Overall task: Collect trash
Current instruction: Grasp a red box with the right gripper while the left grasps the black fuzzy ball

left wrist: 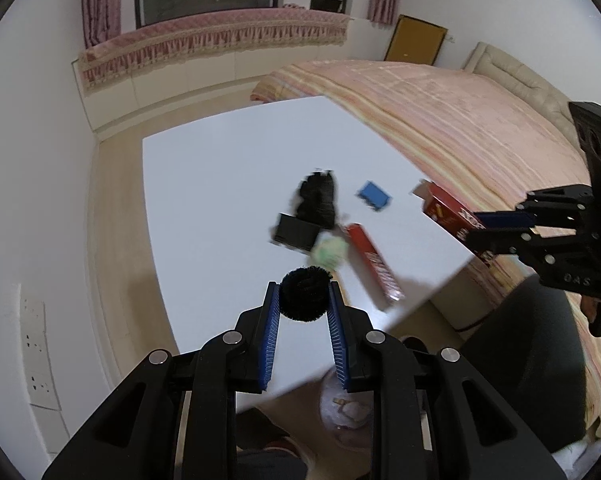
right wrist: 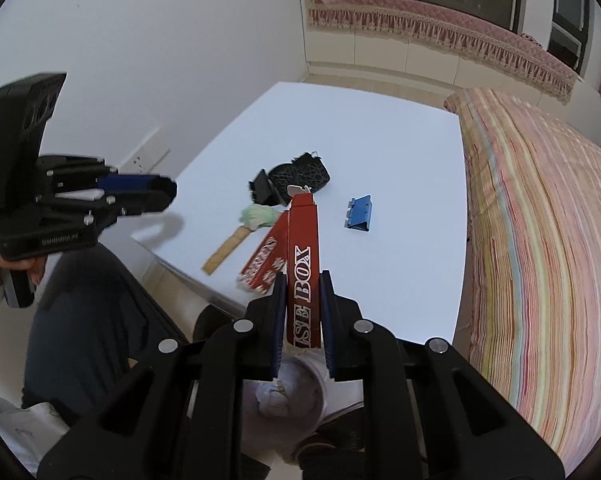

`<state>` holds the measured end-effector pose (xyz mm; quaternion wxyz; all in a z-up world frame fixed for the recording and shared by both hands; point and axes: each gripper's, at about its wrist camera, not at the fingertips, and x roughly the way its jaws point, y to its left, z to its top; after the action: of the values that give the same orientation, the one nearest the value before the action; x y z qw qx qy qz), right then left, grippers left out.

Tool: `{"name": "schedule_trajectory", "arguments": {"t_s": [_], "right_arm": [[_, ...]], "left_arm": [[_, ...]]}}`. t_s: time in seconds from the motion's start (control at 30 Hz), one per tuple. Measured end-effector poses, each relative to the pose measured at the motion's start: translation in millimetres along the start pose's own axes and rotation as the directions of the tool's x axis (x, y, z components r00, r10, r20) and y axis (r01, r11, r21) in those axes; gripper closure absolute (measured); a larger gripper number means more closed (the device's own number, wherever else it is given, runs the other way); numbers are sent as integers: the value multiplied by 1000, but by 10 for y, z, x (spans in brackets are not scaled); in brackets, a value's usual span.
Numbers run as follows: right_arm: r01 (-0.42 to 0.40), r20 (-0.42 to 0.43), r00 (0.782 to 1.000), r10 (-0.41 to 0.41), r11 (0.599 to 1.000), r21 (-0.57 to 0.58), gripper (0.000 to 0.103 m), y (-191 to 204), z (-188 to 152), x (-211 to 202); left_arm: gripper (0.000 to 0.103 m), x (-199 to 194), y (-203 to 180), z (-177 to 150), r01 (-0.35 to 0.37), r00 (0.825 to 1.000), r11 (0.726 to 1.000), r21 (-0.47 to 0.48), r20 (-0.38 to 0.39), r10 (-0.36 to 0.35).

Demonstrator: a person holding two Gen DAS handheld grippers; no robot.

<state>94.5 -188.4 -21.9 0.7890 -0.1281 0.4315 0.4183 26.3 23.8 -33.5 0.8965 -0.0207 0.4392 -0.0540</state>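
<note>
Carry step: left gripper (left wrist: 303,300) clamps a black fuzzy ball (left wrist: 303,298); right gripper (right wrist: 303,300) clamps a red carton (right wrist: 303,264), both above the near table (left wrist: 220,184) edge. Next: drop both into the bin (right wrist: 288,392) below, w/ a clean release.

A red box (right wrist: 303,264) lettered in white, a blue binder clip (right wrist: 358,213), a black pompom (left wrist: 303,299) and a pale green wad (left wrist: 330,254) stand out against the white desk (left wrist: 220,168), beside a bed (right wrist: 540,240) striped in pink, yellow and green.
</note>
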Motion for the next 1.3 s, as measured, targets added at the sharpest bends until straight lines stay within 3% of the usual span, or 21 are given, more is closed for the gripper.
{"name": "schedule_trajectory", "arguments": {"t_s": [0.4, 0.87, 1.13, 1.2, 1.23, 1.27, 1.3], "right_arm": [[-17, 40, 999, 17, 1000, -1, 87, 328, -433, -438], [-46, -7, 999, 46, 999, 6, 87, 534, -964, -398], [-66, -9, 998, 66, 998, 17, 86, 512, -1024, -410], [-75, -9, 997, 75, 997, 18, 84, 520, -1030, -409], [-75, -13, 997, 75, 997, 18, 80, 519, -1028, -398], [-67, -17, 998, 68, 998, 16, 56, 520, -1030, -386], [-58, -18, 998, 58, 998, 15, 41, 515, -1036, -381]], "left_arm": [[79, -340, -405, -362, 58, 998, 998, 28, 25, -59], [79, -262, -753, -811, 108, 994, 993, 52, -24, -107], [79, -238, -841, -858, 132, 991, 990, 56, -39, -130], [74, -229, -852, -862, 135, 990, 989, 58, -46, -132], [73, -226, -851, -860, 131, 991, 990, 56, -45, -128], [63, -223, -850, -862, 127, 991, 990, 55, -47, -124], [47, -219, -845, -863, 124, 992, 991, 53, -47, -121]]}}
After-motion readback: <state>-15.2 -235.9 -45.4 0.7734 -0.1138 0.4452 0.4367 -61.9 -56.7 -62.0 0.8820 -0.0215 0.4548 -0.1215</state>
